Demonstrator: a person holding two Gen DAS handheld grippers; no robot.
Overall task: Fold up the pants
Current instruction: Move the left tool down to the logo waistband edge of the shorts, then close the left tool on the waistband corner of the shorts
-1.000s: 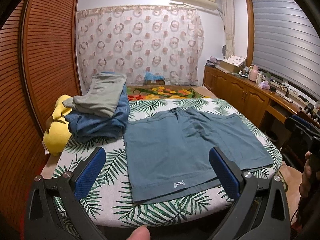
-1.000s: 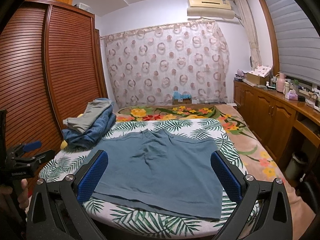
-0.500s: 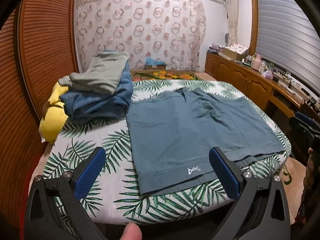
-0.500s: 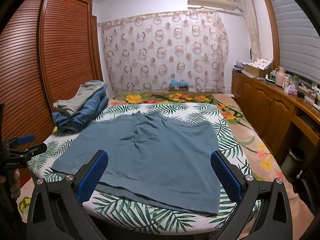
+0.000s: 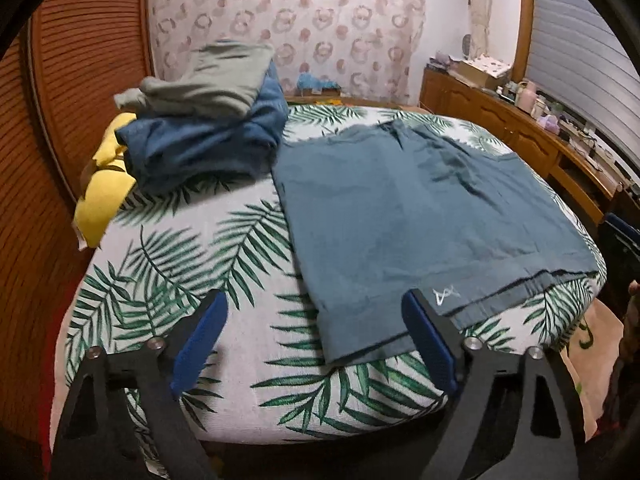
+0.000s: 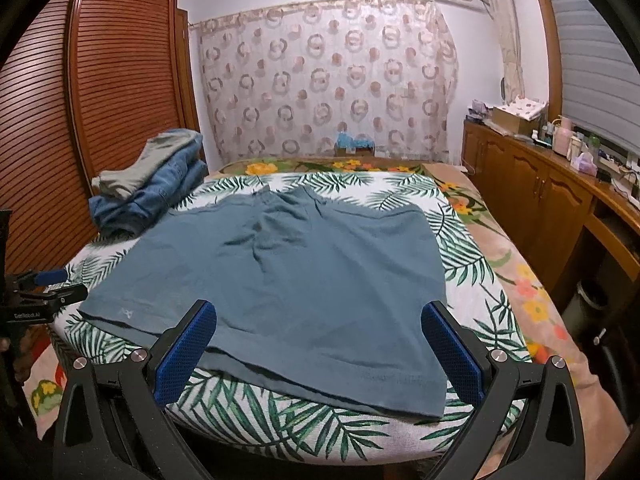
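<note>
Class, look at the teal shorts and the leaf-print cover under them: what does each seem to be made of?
Teal shorts: probably a soft matte woven cotton or linen blend; they lie limp with fine creases and no sheen.
Leaf-print cover: apparently a coarser woven fabric, printed; a grainy weave shows in the white areas.

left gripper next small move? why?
Probably ease the left gripper down onto the near-left hem corner of the teal pants. Its jaws are closing with that corner between them, pads not yet pressing. The pants lie flat, unfolded, on the bed.
</note>
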